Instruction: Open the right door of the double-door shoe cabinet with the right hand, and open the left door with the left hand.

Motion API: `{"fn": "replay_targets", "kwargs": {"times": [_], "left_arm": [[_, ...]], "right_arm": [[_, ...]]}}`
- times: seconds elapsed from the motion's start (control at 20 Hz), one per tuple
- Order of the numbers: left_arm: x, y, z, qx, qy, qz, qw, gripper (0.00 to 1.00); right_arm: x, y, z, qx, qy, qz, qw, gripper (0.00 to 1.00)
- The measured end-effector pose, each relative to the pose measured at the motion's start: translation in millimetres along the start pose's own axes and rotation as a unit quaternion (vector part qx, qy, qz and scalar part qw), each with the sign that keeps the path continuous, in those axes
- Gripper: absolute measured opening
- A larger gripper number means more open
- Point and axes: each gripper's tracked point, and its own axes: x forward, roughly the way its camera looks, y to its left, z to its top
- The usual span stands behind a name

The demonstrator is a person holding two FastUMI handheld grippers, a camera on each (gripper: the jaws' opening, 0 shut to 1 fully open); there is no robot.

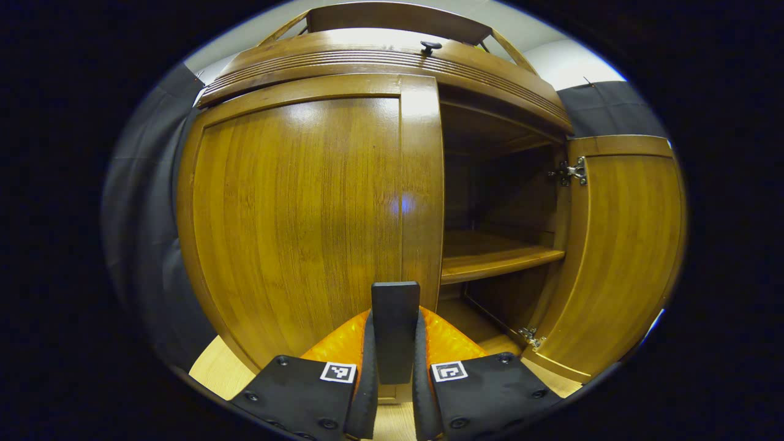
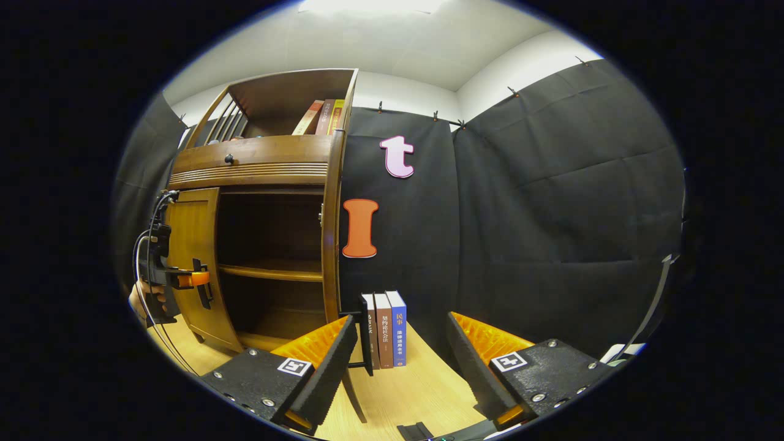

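Observation:
The wooden shoe cabinet (image 1: 380, 61) stands close in the left gripper view. Its left door (image 1: 294, 214) lies flush with the frame. My left gripper (image 1: 395, 318) is shut on that door's dark upright handle (image 1: 395, 300), one finger on each side. The right door (image 1: 625, 245) is swung wide open, baring a shelf (image 1: 496, 257). In the right gripper view my right gripper (image 2: 401, 324) is open and holds nothing, just right of the open right door's edge (image 2: 332, 233) and its handle (image 2: 365, 334). Farther left, a hand holds the left gripper (image 2: 193, 278) against the left door (image 2: 190, 245).
Three books (image 2: 386, 331) stand on the light wooden surface (image 2: 398, 392) against the black cloth wall, close behind the open door. More books (image 2: 321, 116) lean on the cabinet's top shelf. A small knob (image 1: 430, 45) sits above the doors.

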Motion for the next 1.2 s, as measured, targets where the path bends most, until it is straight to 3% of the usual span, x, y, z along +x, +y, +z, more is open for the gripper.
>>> {"fn": "replay_targets", "kwargs": {"times": [0.15, 0.65, 1.2], "left_arm": [[-20.8, 1.8, -2.0, 0.001, -0.001, -0.020, 1.000, 0.29], [-78.7, 14.6, -5.0, 0.005, -0.003, -0.053, 0.999, 0.33], [-139.5, 49.0, -6.4, 0.006, -0.008, -0.063, 0.998, 0.32]], "right_arm": [[-2.2, 9.4, 4.7, 0.004, -0.003, 0.005, 1.000, 0.91], [-14.1, 45.2, 23.1, 0.003, -0.006, 0.032, 0.999, 0.91], [-20.4, 88.9, 31.1, 0.000, -0.011, 0.071, 0.997, 0.91]]}}
